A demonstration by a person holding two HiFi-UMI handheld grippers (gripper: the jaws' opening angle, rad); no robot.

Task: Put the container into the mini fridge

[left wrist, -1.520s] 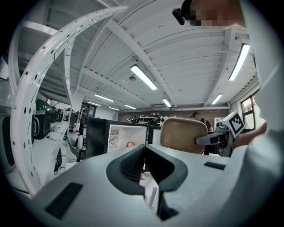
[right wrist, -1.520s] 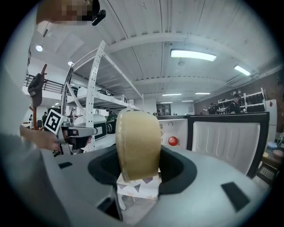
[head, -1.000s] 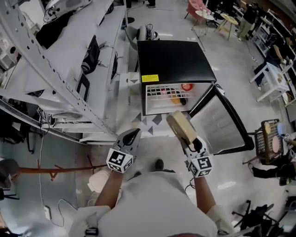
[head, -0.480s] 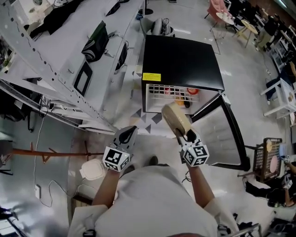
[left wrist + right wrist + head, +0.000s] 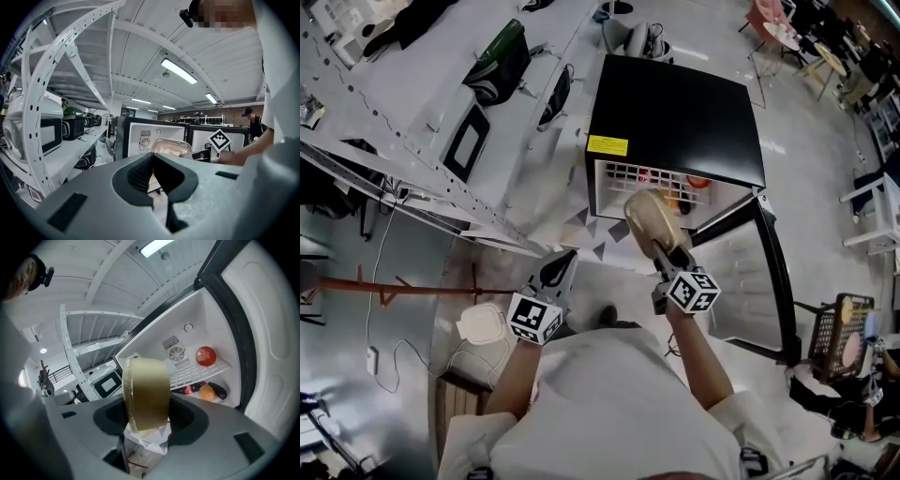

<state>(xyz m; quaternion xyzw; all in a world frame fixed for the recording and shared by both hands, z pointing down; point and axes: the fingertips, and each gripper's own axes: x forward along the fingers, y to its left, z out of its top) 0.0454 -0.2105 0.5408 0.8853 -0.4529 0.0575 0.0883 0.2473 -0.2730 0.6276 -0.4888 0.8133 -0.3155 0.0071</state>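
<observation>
The right tool (image 5: 146, 422) clamps the container (image 5: 145, 392) between its jaws.

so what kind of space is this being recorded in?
Probably a lab or workshop test space, not a home: white perforated metal racks holding a microwave, the mini fridge standing open on a bare shiny floor, and small tables with chairs beyond.

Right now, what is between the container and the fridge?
Nothing, just air. The right gripper view shows it: the container in the right gripper looks straight into the open fridge, with nothing in the way.
</observation>
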